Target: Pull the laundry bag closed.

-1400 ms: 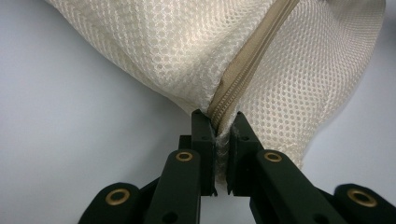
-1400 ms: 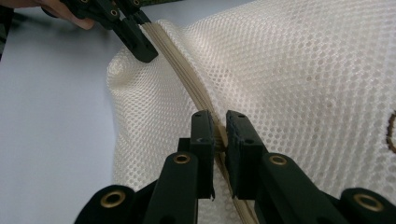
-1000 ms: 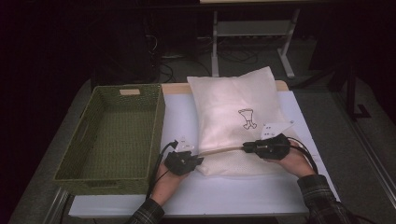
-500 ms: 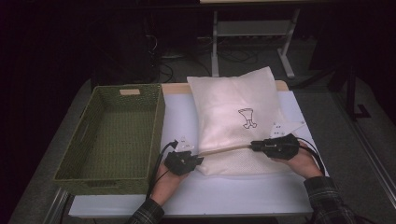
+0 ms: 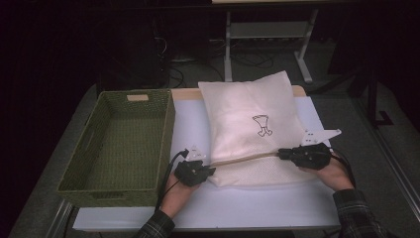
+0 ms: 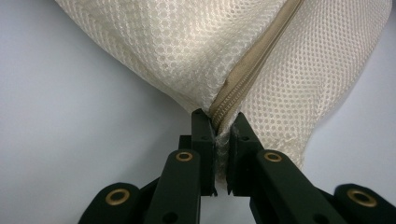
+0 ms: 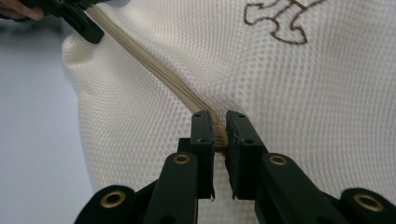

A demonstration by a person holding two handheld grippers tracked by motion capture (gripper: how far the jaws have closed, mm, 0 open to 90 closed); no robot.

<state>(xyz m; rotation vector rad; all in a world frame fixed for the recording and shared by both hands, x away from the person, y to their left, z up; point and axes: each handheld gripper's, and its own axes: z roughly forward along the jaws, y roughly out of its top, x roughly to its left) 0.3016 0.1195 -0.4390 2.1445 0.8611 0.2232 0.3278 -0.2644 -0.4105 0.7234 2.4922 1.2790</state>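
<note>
On the white table, both claws point(image 5: 212, 169) point(image 5: 281, 153) pinch the mesh bag's point(image 5: 247, 104) zipper point(image 5: 245, 158).

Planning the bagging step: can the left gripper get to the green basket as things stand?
Probably not yet. The left gripper is shut on the mesh bag at its zipper end, so it isn't free. The green basket stands close beside it with nothing between, so once it lets go, the way looks open.

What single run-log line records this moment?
left tongs: shut on mesh bag corner | right tongs: shut on zipper | basket: beside bag
</note>
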